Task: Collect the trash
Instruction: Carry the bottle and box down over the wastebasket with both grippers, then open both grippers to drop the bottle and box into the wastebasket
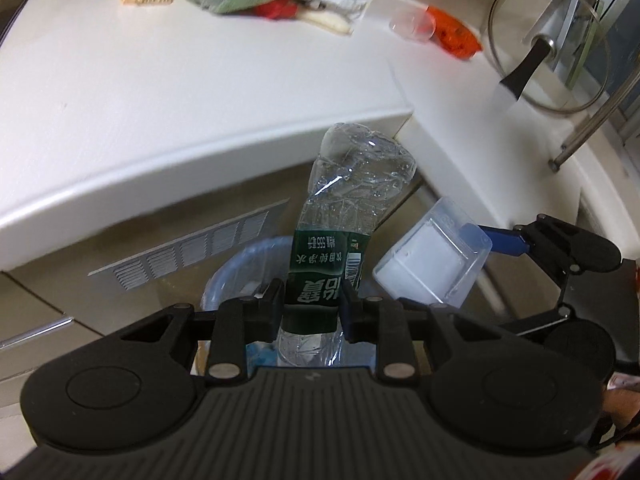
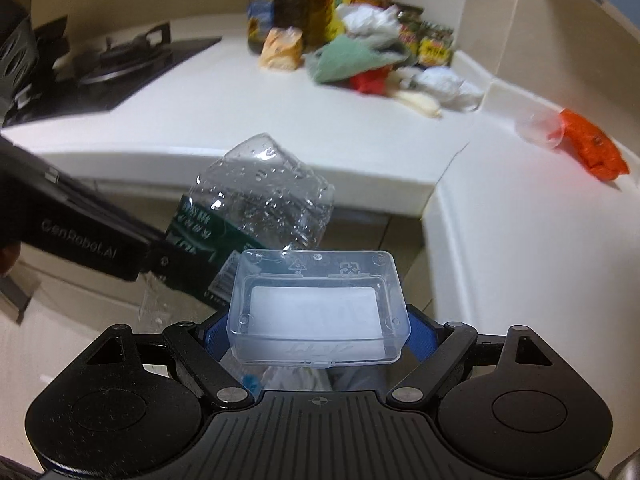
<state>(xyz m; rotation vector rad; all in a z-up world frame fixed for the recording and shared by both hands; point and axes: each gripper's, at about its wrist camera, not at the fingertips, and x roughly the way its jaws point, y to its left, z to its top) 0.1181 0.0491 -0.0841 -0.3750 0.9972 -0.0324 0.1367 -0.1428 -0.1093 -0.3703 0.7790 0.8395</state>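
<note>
**What I can't see well**

My left gripper (image 1: 310, 304) hides the middle of the squashed bottle (image 1: 356, 184), and its cap end is out of sight. The bin (image 1: 240, 264) below is mostly covered. Far away, the pile of trash (image 2: 372, 60) is blurry, so I can't tell the pieces apart. The dark bottles (image 2: 280, 4) are cut off at the top.

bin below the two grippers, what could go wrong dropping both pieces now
1. The crushed clear plastic bottle sticks out far beyond the left gripper toward the white counter edge, so it may tip outside the bag-lined bin.
2. The clear plastic box in the right gripper could hit the bottle.
</note>
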